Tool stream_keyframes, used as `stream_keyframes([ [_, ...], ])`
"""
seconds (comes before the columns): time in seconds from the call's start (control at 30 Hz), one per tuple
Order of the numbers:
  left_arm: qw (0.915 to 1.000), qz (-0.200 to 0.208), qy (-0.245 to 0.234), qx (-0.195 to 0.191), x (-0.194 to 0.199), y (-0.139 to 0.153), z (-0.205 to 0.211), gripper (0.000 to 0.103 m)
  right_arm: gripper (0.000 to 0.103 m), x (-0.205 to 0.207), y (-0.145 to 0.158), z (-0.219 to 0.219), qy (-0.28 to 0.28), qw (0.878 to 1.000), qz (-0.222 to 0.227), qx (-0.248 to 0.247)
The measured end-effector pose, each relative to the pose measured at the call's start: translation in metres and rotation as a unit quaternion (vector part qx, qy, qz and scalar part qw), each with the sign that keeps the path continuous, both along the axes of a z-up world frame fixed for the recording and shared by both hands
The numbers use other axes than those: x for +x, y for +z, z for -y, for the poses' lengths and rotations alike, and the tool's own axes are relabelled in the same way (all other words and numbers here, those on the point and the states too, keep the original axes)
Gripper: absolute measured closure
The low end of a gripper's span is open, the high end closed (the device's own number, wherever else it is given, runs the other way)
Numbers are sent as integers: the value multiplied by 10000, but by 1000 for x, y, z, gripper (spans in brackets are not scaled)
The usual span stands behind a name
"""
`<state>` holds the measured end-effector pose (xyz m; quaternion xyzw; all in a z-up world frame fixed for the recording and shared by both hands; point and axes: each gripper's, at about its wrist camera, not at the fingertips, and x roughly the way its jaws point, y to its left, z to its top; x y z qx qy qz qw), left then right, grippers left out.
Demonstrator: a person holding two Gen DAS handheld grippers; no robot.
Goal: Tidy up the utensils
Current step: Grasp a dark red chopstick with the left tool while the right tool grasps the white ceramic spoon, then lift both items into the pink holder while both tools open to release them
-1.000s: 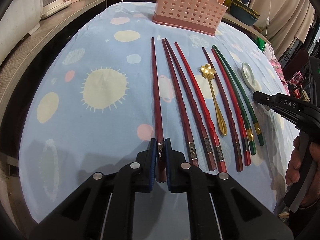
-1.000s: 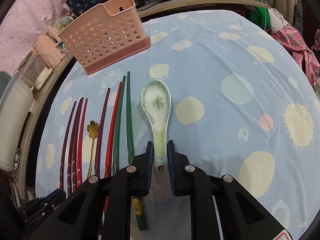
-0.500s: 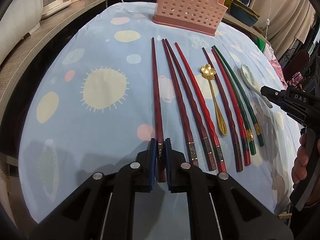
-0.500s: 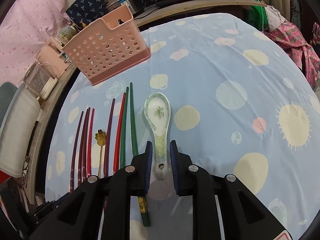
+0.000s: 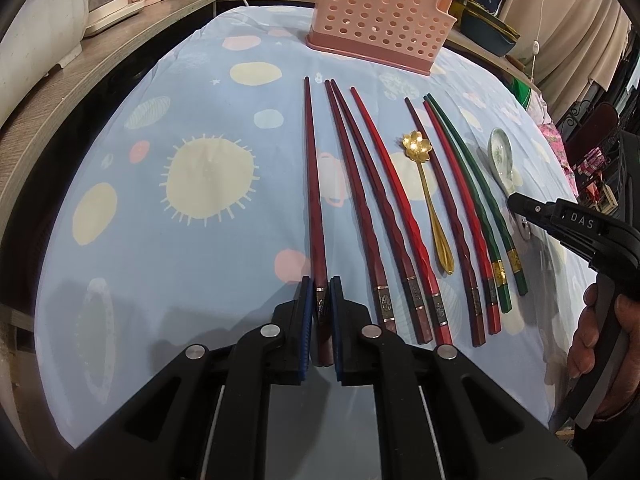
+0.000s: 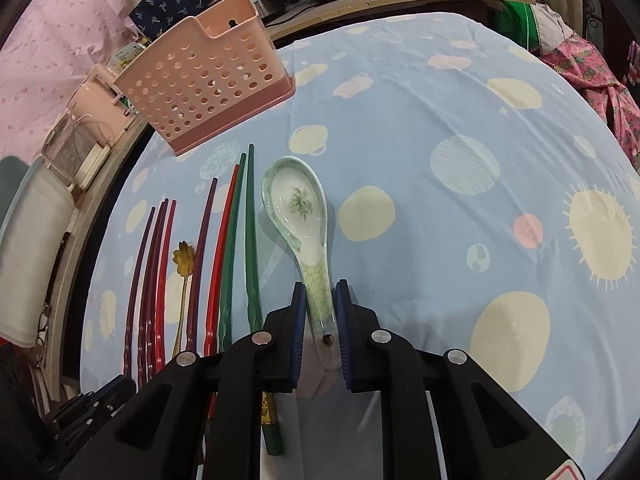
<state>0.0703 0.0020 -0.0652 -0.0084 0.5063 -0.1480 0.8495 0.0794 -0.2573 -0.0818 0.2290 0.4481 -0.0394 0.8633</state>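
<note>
The left claw (image 5: pixel 322 304) is clenched on the butt end of the leftmost dark red chopstick (image 5: pixel 313 184), its blue pads pressed against the stick just past the metal band. The stick runs straight ahead from the claw along the desk (image 5: pixel 168 240), its tip pointing toward the pink perforated holder (image 5: pixel 380 16) at the far edge. It looks light, rigid and lacquer-slick, so a hold at the thick banded end probably gives the best bite, though the long free length may swing or pivot once lifted.

To the right of this claw lie the other chopsticks (image 5: pixel 384 216) in a row, red and then green, with the gold flower spoon (image 5: pixel 428 196) among them.

The right claw (image 6: pixel 319 312) sits astride the handle of the ceramic soup spoon (image 6: pixel 298 208), its pads flanking the crackle-glazed stem near the hanging hole. A sliver of gap shows on each side, so I judge it released, or at most barely touching. The bowl lies ahead of the claw, open side up. Glazed ceramic will be heavier, slippery and chip-prone; the narrow stem seems the only graspable part, and the bowl's weight may tip it forward. The holder stands well ahead and to the left.
</note>
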Motion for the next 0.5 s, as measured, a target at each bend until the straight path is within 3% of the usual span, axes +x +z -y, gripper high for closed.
stream_keyframes([
  [0.3, 9999, 36, -8, -140, -2, -1, -3, 95, 93, -12, 3, -10, 106, 9997, 1, -237],
  [0.5, 9994, 4, -48, -351, -8, 6, -6, 96, 94, -28, 21, -9, 70, 9993, 180, -310],
])
